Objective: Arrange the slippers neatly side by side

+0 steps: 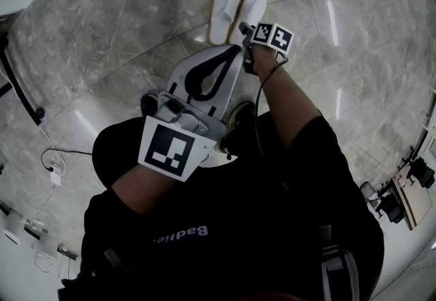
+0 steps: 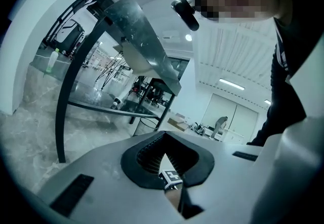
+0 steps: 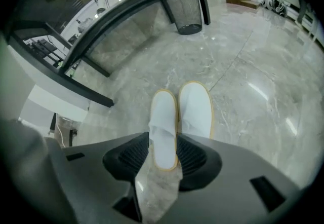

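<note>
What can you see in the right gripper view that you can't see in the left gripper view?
Only the right gripper view shows the two white slippers, side by side on the floor, and a wire bin. Only the left gripper view shows ceiling lights, a person far away, and a black-and-white marker cube. Both show the marble floor and their own grey jaws with black pads.

— Where's the left slipper (image 1: 223,7)?
— On the floor (image 1: 102,54) at twelve o'clock, right slipper (image 1: 253,10) just beside it at three.
— And the right hand-held gripper (image 1: 245,30)?
— Above their near ends, at six.
</note>
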`<state>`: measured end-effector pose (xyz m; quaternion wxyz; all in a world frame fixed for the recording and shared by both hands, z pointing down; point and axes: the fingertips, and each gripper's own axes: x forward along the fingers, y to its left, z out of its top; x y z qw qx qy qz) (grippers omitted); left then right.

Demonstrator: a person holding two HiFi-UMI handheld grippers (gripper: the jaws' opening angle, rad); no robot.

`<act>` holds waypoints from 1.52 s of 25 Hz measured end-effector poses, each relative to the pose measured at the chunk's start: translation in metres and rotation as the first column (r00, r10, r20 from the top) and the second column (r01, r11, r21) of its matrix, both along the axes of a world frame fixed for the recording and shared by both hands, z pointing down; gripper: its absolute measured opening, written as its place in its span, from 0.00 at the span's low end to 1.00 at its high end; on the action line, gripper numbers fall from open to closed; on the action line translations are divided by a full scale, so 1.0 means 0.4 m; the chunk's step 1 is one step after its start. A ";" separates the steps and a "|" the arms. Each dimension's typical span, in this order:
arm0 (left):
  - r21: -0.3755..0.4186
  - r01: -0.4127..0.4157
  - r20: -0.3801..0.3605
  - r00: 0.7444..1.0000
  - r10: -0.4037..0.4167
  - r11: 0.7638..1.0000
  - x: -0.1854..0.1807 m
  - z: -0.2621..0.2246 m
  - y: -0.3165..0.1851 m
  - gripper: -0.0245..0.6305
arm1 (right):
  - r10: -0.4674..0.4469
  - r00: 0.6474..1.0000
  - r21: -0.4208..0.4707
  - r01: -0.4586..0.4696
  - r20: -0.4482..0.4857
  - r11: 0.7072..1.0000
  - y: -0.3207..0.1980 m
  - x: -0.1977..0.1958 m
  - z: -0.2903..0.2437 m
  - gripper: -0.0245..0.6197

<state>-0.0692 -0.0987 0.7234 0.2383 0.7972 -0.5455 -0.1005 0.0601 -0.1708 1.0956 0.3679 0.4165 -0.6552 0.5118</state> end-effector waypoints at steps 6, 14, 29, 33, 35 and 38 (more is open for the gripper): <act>-0.032 -0.026 0.037 0.999 0.028 0.999 0.041 -0.014 -0.011 0.03 | -0.089 0.995 0.033 0.088 0.037 0.996 0.053 -0.060 -0.179 0.27; -0.046 0.073 0.059 0.996 -0.070 0.996 0.013 -0.069 0.033 0.03 | -0.208 0.975 0.106 0.200 0.076 0.974 0.142 -0.079 -0.494 0.27; -0.112 -0.007 0.185 0.982 0.028 0.994 0.028 -0.577 0.175 0.03 | -0.244 0.960 0.268 0.201 0.137 0.942 0.315 -0.048 -1.142 0.27; -0.116 -0.070 0.253 0.963 0.098 0.991 0.029 -0.731 0.191 0.03 | -0.224 0.960 0.294 0.168 0.168 0.941 0.360 -0.032 -1.325 0.27; -0.105 -0.081 0.248 0.963 0.105 0.991 0.033 -0.822 0.199 0.03 | -0.218 0.957 0.324 0.149 0.189 0.934 0.383 -0.028 -1.426 0.27; -0.074 -0.114 0.253 0.959 0.129 0.991 0.050 -0.952 0.214 0.03 | -0.218 0.950 0.395 0.115 0.225 0.911 0.407 -0.031 -1.583 0.27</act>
